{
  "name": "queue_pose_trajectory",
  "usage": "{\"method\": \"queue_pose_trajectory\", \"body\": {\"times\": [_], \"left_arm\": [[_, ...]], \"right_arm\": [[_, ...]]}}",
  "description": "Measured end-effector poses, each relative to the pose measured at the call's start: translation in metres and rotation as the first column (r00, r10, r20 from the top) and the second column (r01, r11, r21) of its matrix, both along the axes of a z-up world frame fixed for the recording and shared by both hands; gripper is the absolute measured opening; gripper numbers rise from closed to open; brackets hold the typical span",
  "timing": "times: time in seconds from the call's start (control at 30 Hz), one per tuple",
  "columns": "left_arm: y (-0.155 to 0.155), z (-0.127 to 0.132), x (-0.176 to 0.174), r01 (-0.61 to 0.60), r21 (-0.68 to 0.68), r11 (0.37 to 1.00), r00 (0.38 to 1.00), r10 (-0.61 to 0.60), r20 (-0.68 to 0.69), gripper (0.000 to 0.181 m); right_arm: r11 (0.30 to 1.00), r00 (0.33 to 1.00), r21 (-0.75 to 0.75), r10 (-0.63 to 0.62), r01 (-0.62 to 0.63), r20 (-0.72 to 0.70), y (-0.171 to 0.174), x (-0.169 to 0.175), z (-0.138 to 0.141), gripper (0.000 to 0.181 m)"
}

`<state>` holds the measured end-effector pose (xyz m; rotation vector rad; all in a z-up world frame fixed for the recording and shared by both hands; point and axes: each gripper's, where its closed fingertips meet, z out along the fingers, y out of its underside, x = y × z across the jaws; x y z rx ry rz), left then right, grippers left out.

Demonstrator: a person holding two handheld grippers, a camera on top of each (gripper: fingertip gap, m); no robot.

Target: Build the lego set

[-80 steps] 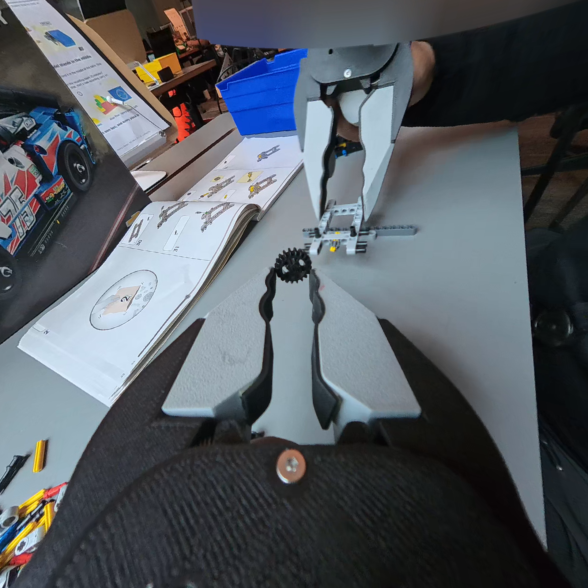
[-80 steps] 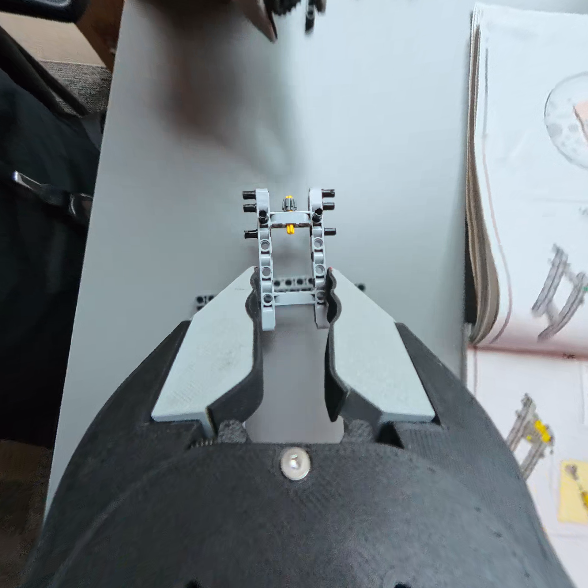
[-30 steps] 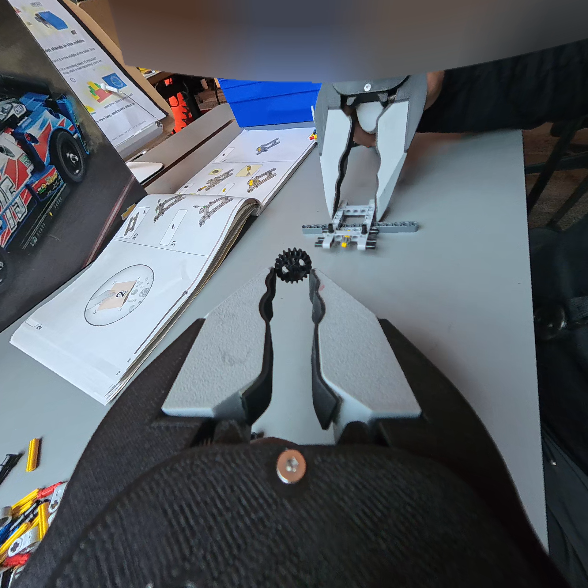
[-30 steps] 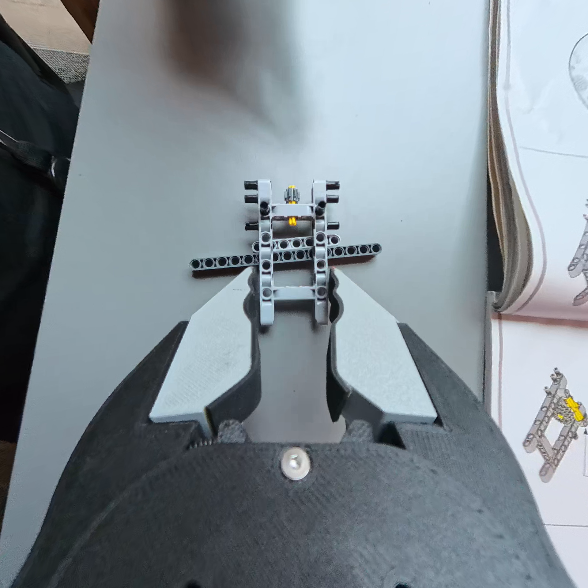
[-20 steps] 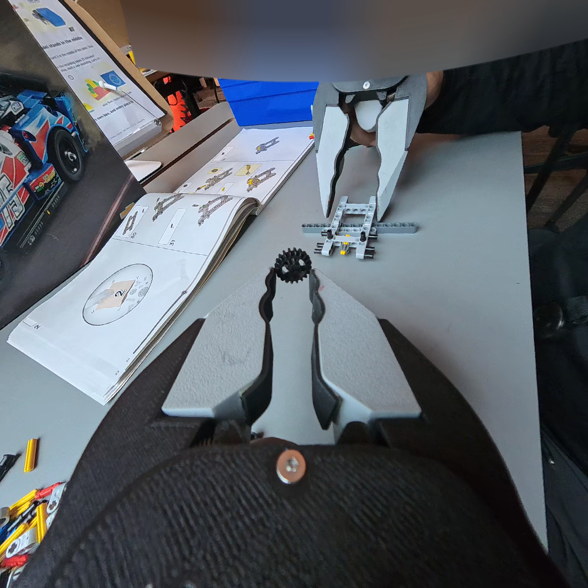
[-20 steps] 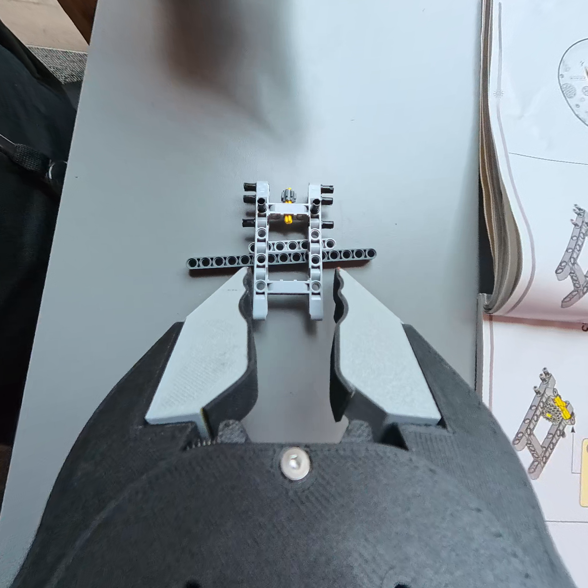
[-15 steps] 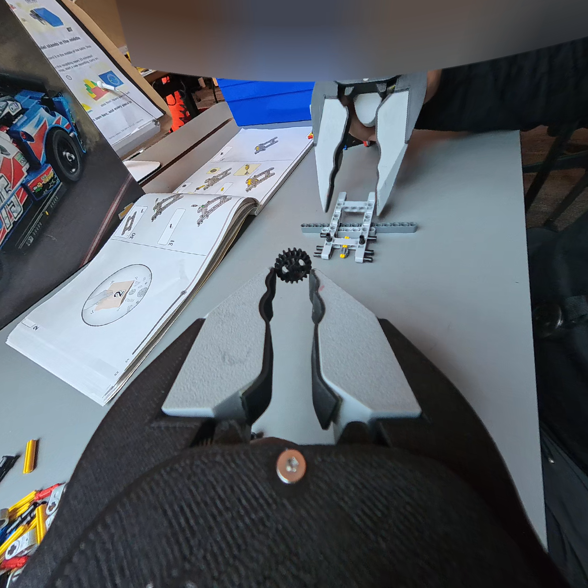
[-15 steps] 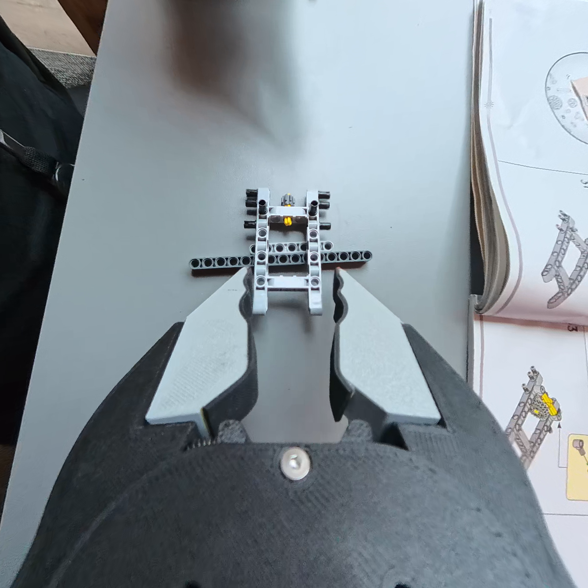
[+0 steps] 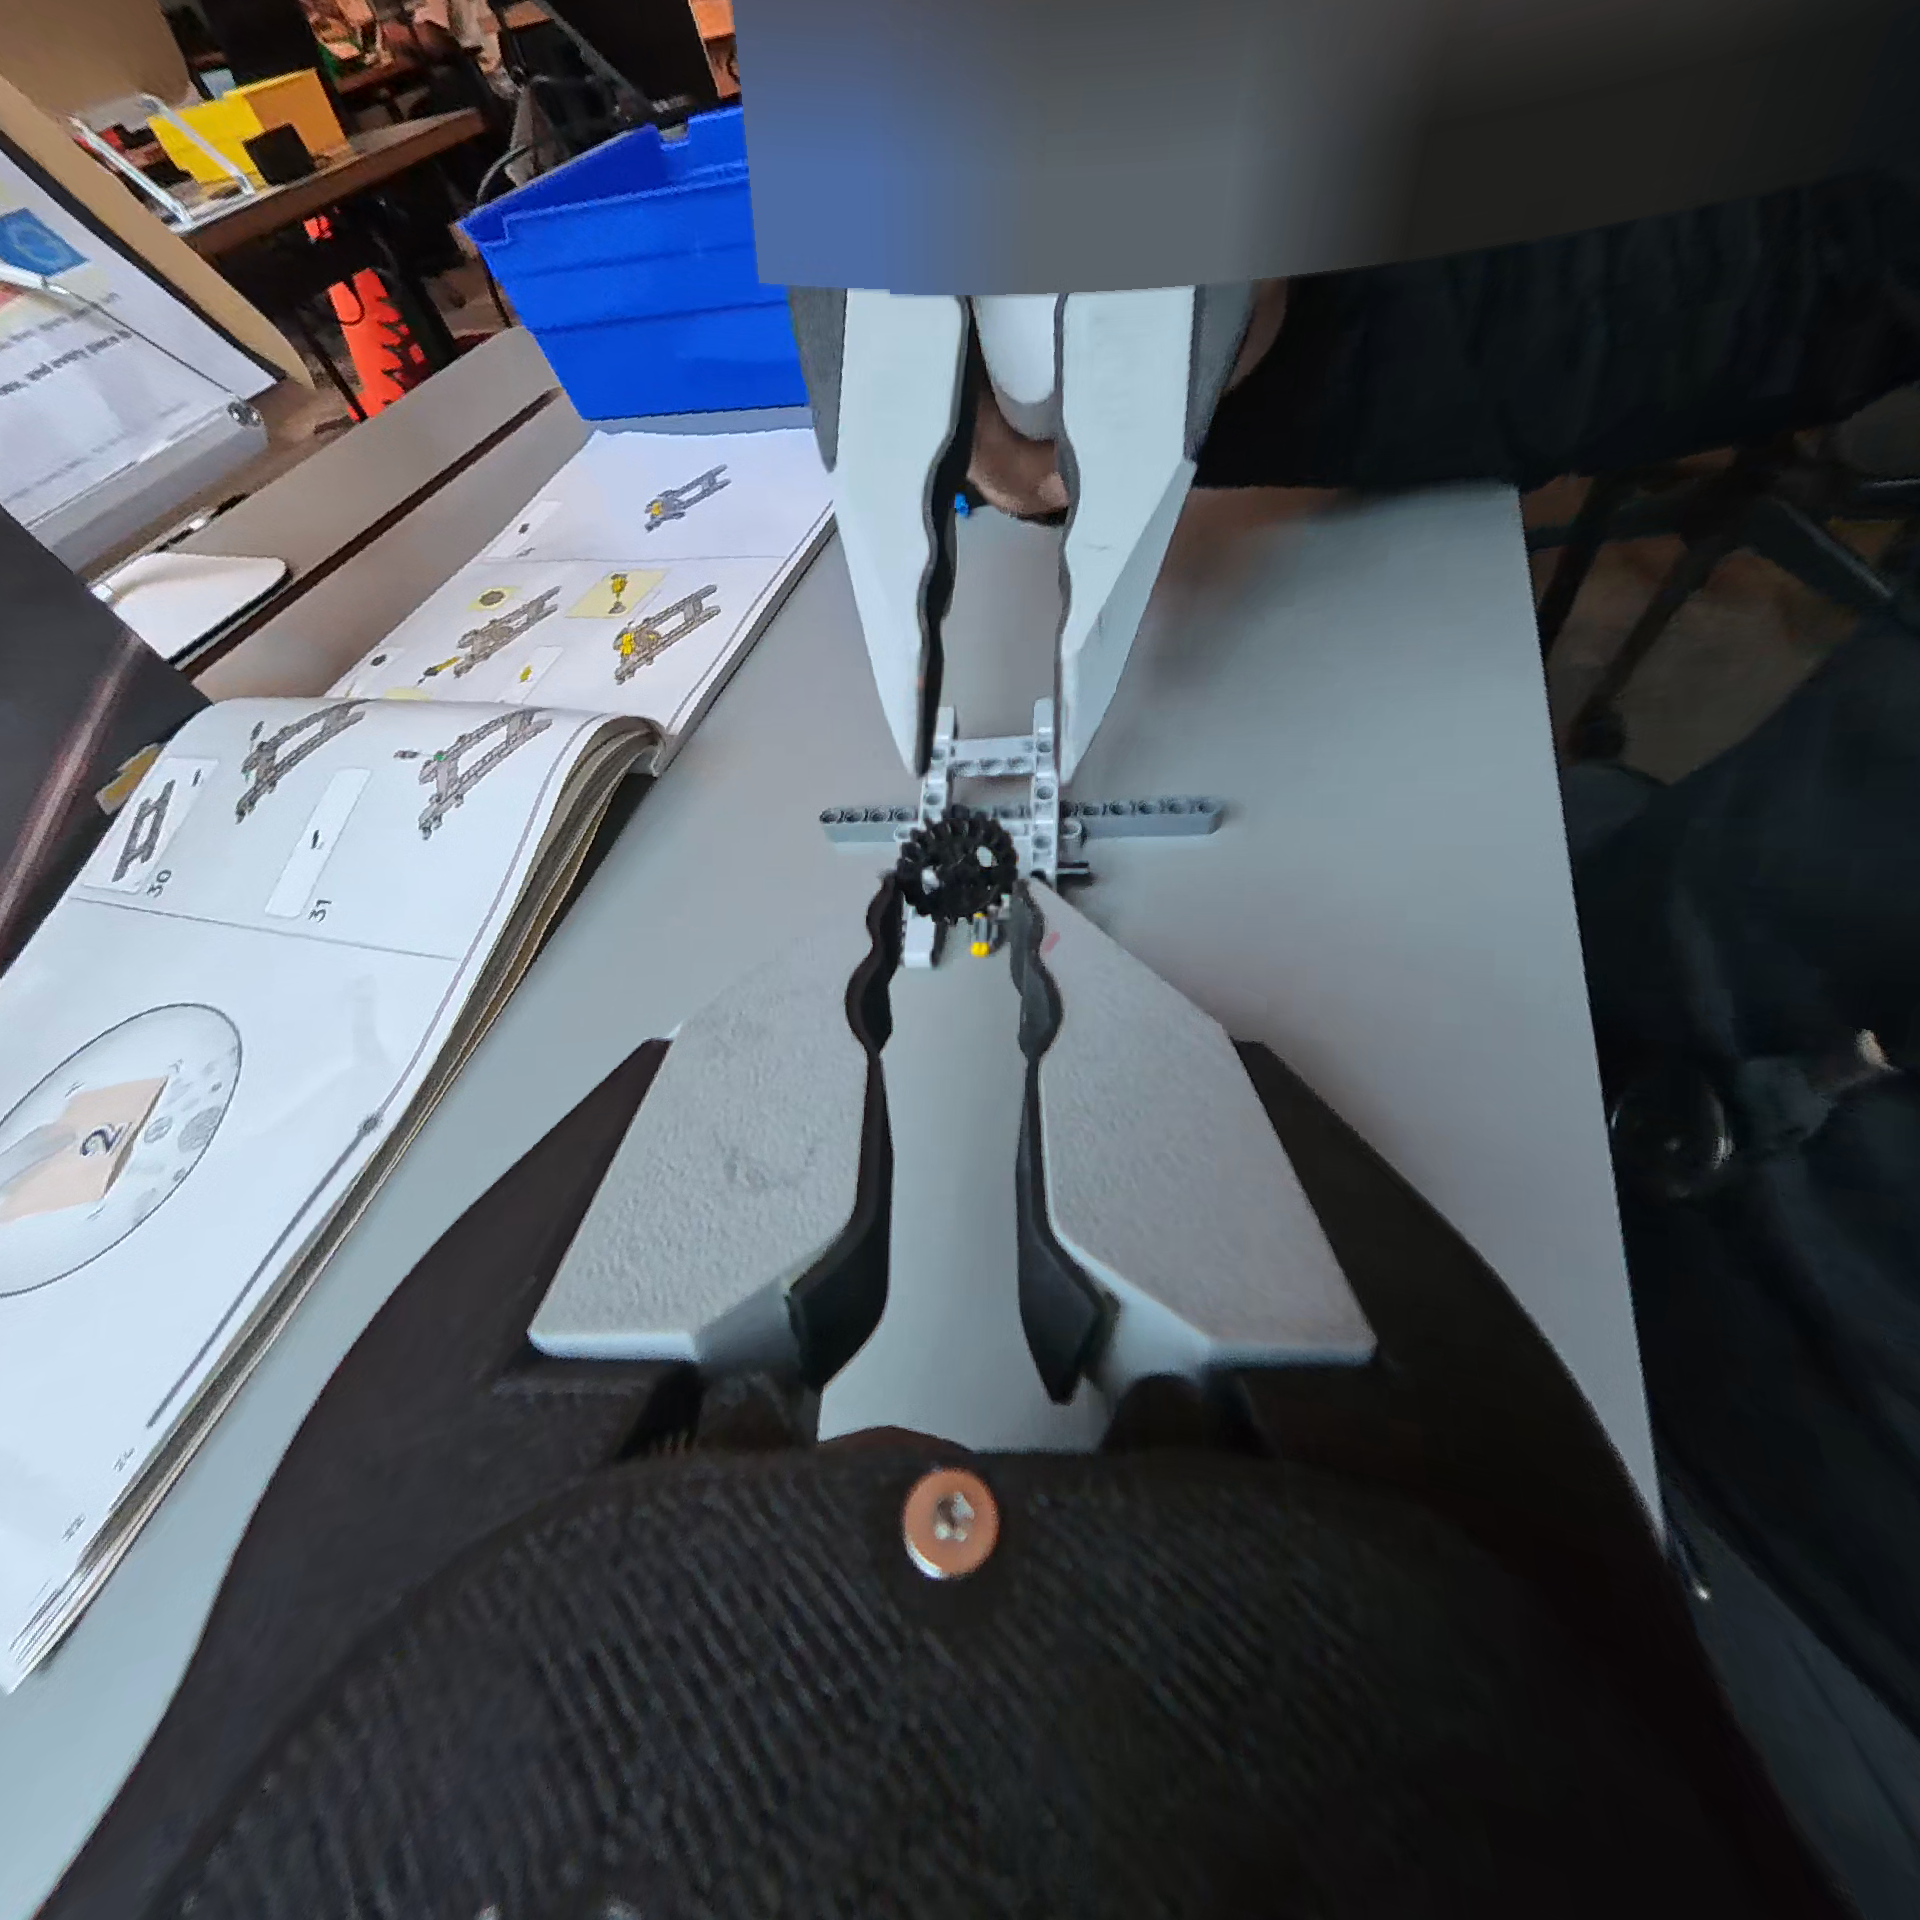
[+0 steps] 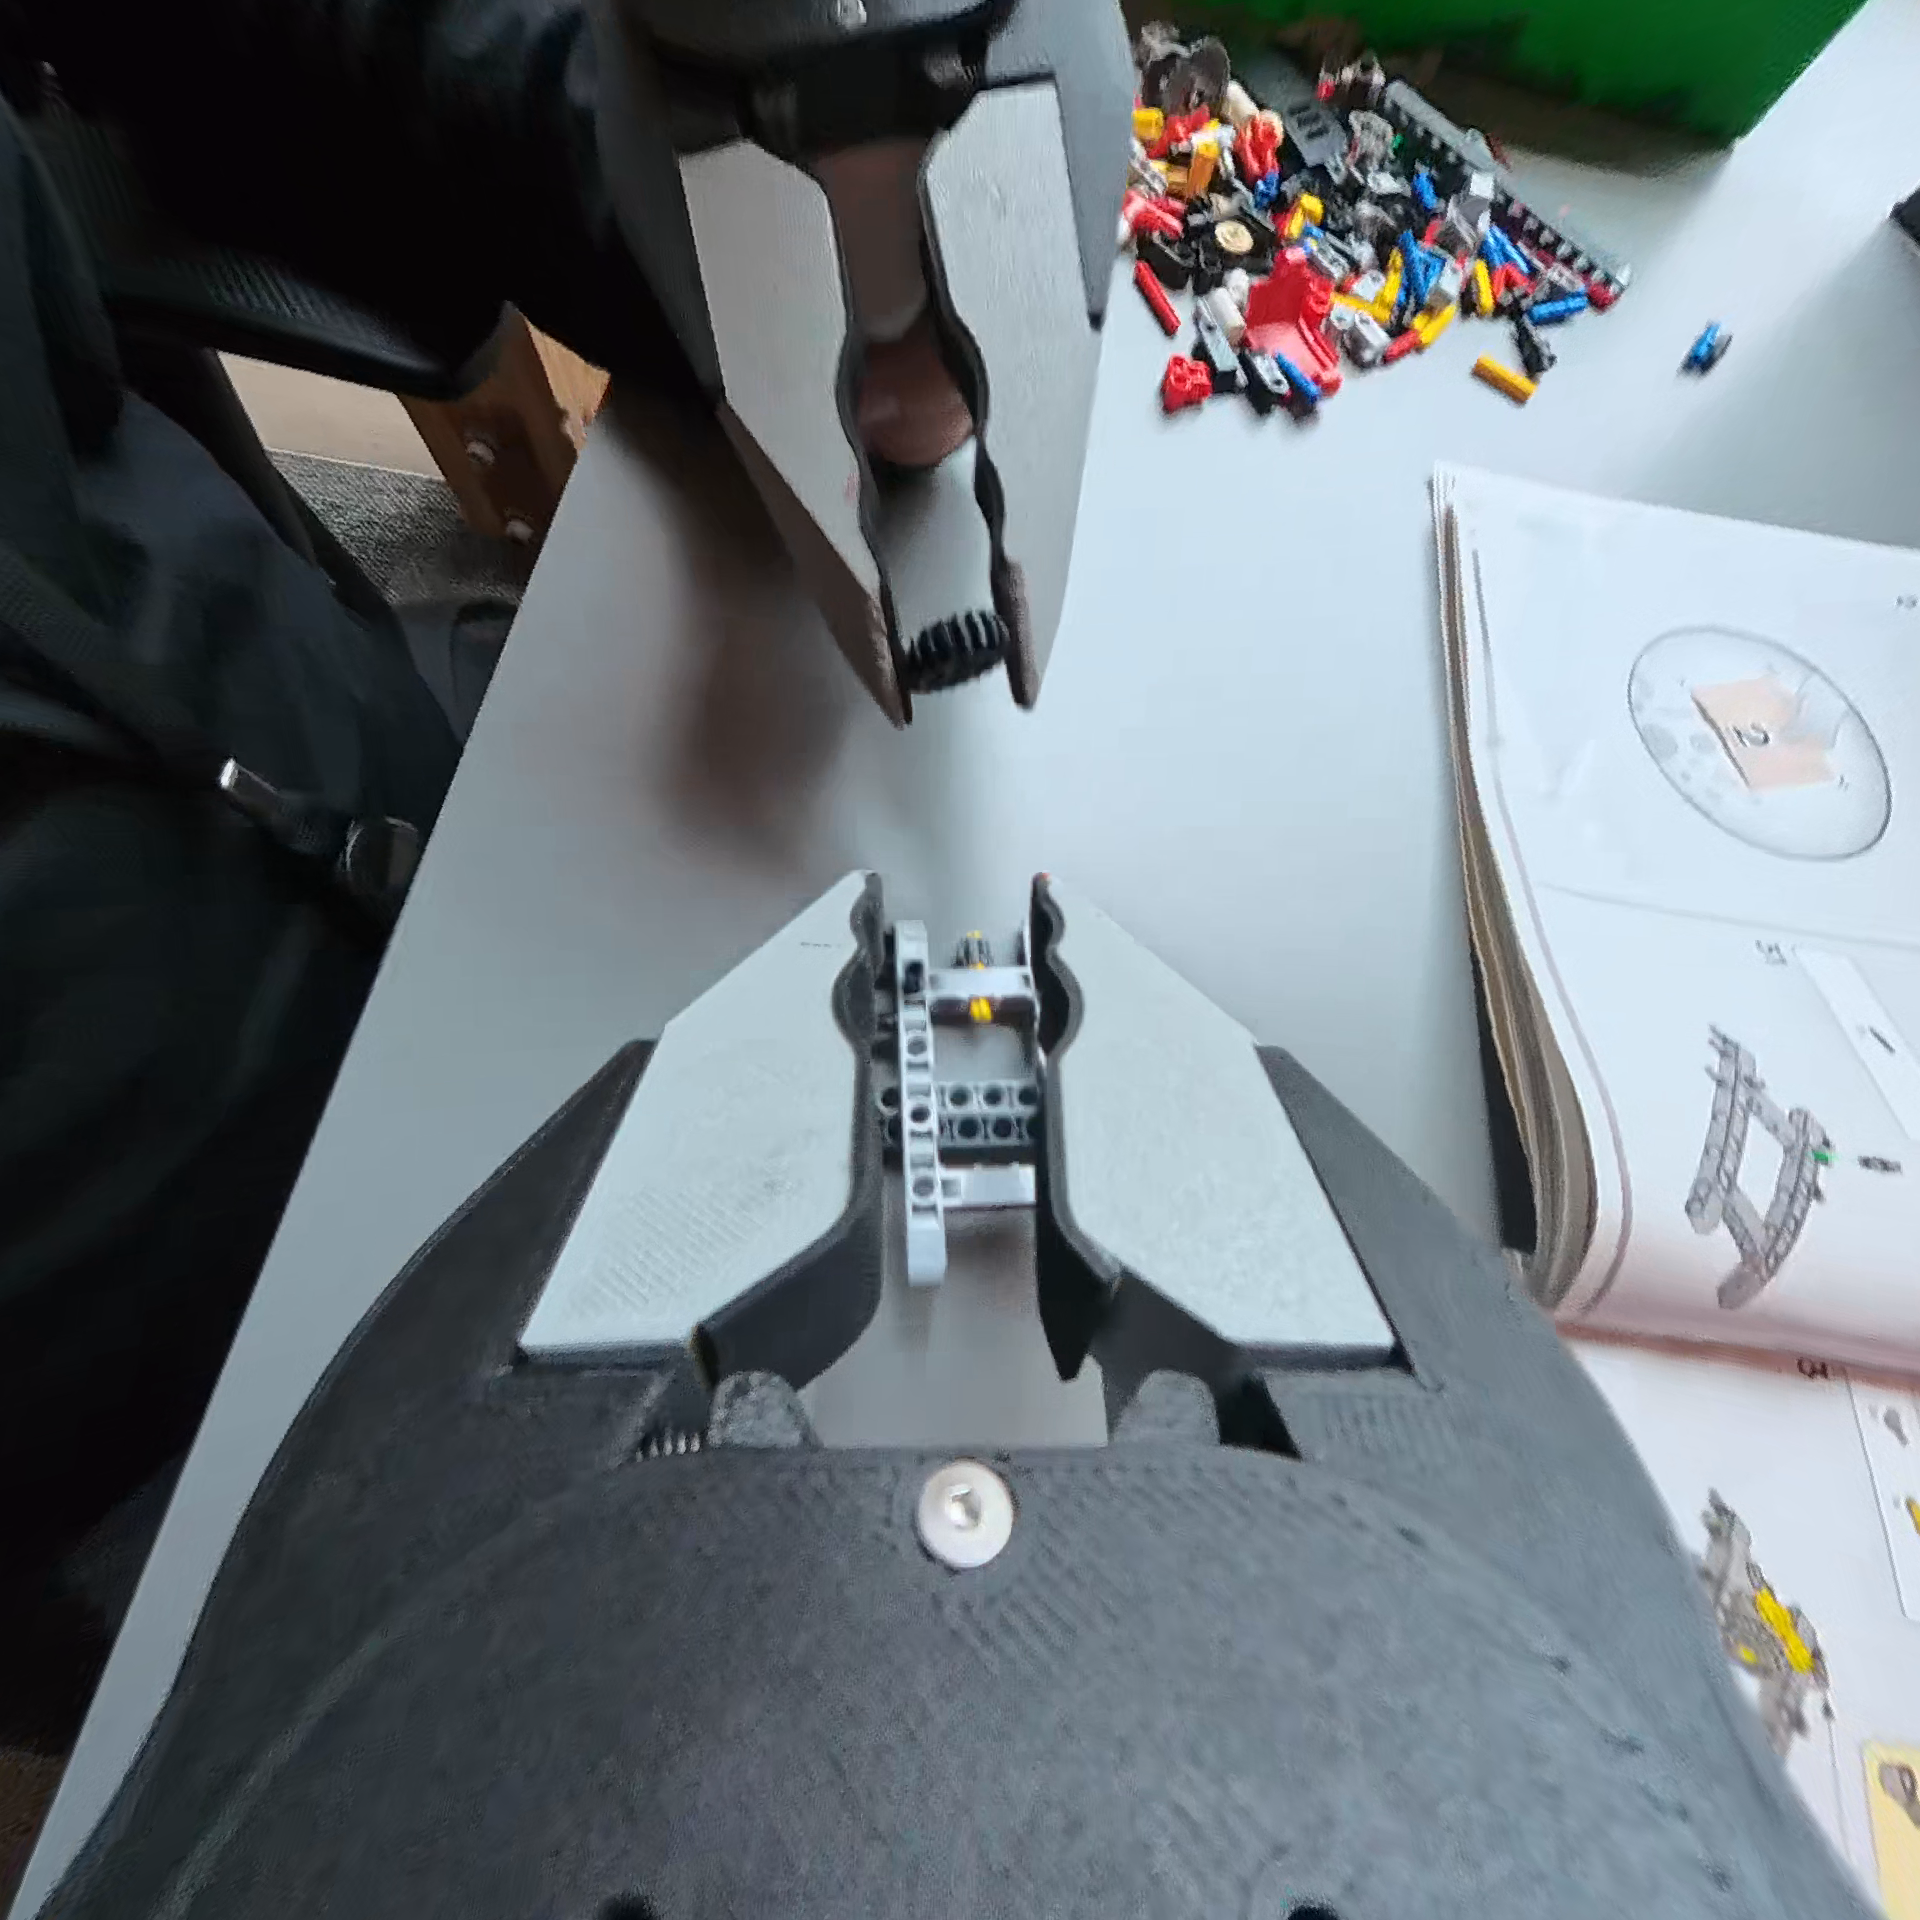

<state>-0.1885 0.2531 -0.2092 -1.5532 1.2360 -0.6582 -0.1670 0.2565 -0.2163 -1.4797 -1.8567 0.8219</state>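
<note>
My left gripper (image 9: 956, 904) is shut on a black gear (image 9: 956, 868), held upright between its tips just in front of the near end of the grey beam frame (image 9: 992, 774). The frame lies across a long grey beam (image 9: 1143, 816) on the grey table (image 9: 1351, 935). My right gripper (image 10: 956, 894) reaches in from the far side and is shut on the frame (image 10: 916, 1101), which sits deep between its fingers. The right gripper also shows in the left wrist view (image 9: 992, 743). The left gripper (image 10: 956, 675) with the gear (image 10: 951, 644) shows ahead in the right wrist view.
An open instruction booklet (image 9: 312, 883) lies beside the work spot; it also shows in the right wrist view (image 10: 1714, 935). A pile of loose coloured pieces (image 10: 1351, 239) lies farther off, with a green bin (image 10: 1558, 52) behind. A blue bin (image 9: 644, 301) stands beyond the booklet. The table edge (image 10: 499, 831) is close.
The right gripper, open and just off the frame half a second ago, has slid forward around it and closed. The left gripper has carried the gear forward up to the frame.
</note>
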Motion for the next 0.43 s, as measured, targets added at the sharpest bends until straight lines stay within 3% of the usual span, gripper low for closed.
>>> {"method": "queue_pose_trajectory", "body": {"times": [0.17, 0.43], "left_arm": [[-0.002, 0.002, 0.007, 0.027, -0.039, 0.999, 0.999, -0.025, 0.029, 0.017], [-0.010, -0.002, 0.013, 0.112, -0.125, 0.986, 0.994, -0.108, 0.035, 0.017]], "right_arm": [[0.999, 0.997, -0.030, 0.017, -0.019, -0.082, -0.012, -0.017, 0.012, 0.023], [0.992, 0.995, 0.122, 0.056, -0.045, -0.088, -0.017, -0.023, 0.017, 0.013]]}}
